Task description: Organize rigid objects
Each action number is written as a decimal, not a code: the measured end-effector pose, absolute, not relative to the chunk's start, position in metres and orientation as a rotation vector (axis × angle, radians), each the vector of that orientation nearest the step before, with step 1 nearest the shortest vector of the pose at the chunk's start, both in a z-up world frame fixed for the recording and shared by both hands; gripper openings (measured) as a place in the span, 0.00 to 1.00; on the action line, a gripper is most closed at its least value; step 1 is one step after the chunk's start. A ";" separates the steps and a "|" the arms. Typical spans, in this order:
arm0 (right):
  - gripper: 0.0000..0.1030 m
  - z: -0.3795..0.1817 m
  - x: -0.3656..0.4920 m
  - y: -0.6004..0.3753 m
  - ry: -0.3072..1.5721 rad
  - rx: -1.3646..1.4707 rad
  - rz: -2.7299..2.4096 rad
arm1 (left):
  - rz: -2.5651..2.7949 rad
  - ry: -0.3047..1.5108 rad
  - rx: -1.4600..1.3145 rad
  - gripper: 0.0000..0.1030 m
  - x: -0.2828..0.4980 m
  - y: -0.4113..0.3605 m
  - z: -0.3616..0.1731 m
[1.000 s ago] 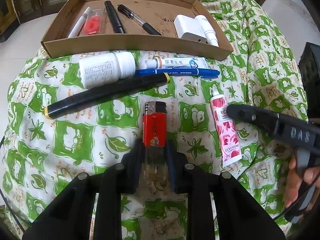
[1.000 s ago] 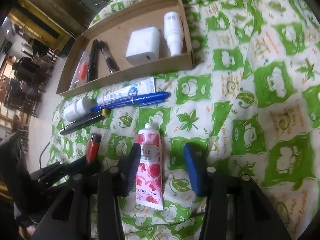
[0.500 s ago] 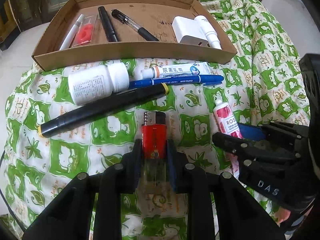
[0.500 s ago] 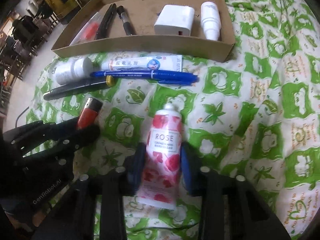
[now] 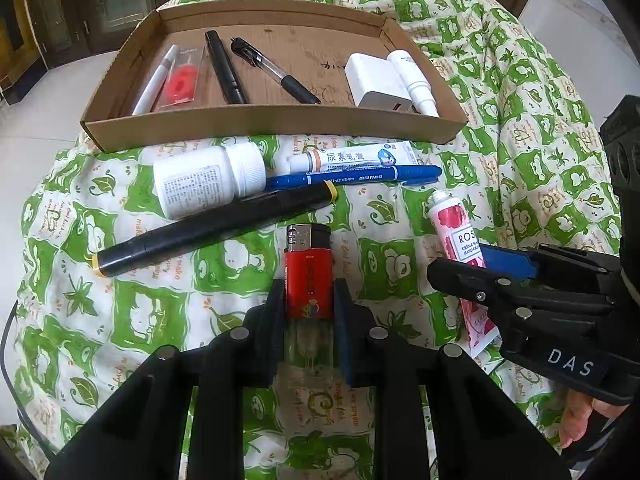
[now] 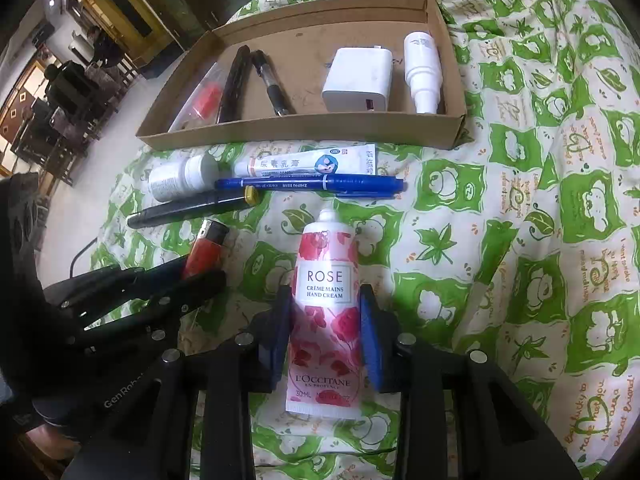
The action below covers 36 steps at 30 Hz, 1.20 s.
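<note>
A red lighter [image 5: 309, 264] with a clear lower body lies on the green-and-white cloth, and my left gripper [image 5: 308, 300] is shut on it, pads against both sides. To its right a pink rose hand cream tube [image 6: 325, 264] lies cap-forward, with my right gripper [image 6: 325, 308] shut on its middle, blue pads pressing its sides. In the right wrist view the left gripper [image 6: 200, 276] and the lighter [image 6: 206, 250] show at left. The hand cream tube [image 5: 456, 232] appears at right in the left wrist view. An open cardboard tray [image 5: 272, 124] sits beyond.
Between the grippers and the tray lie a white pill bottle [image 5: 208, 184], an ointment tube [image 5: 352, 158], a blue pen [image 5: 352, 178] and a black marker [image 5: 216, 232]. The tray holds a white charger [image 5: 376, 84], a white spray bottle [image 5: 412, 80], pens and a red packet [image 5: 182, 80].
My right gripper, open around the hand cream tube a second ago, has closed onto it and squared up. The left gripper keeps its hold on the lighter.
</note>
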State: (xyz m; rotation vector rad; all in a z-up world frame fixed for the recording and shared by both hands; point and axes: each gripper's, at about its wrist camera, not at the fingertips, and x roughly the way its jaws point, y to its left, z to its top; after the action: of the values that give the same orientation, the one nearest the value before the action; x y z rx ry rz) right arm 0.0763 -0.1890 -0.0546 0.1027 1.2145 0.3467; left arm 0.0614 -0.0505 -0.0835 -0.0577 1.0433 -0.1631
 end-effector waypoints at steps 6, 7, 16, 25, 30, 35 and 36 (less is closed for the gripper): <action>0.28 -0.050 0.076 -0.190 1.205 0.110 0.357 | -0.158 1.039 -0.045 0.20 0.059 -0.051 -0.080; 0.28 -0.049 0.076 -0.190 1.199 0.112 0.359 | -0.155 1.037 -0.044 0.20 0.059 -0.051 -0.079; 0.28 -0.038 0.076 -0.199 1.172 0.147 0.355 | -0.133 1.024 -0.056 0.20 0.059 -0.044 -0.070; 0.28 -0.037 0.078 -0.202 1.171 0.167 0.359 | -0.124 1.008 -0.125 0.20 0.064 -0.028 -0.053; 0.28 -0.033 0.079 -0.203 1.160 0.177 0.360 | -0.116 1.000 -0.105 0.20 0.069 -0.030 -0.046; 0.28 -0.024 0.087 -0.208 1.135 0.194 0.360 | -0.111 0.994 -0.088 0.20 0.078 -0.033 -0.040; 0.28 -0.022 0.089 -0.209 1.129 0.199 0.359 | -0.108 0.990 -0.086 0.20 0.080 -0.034 -0.038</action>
State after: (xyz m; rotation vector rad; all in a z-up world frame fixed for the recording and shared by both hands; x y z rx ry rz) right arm 0.0892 -0.2091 -0.0223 0.1992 1.1293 0.3593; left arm 0.0803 -0.0338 -0.0376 -0.0859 0.9898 -0.1084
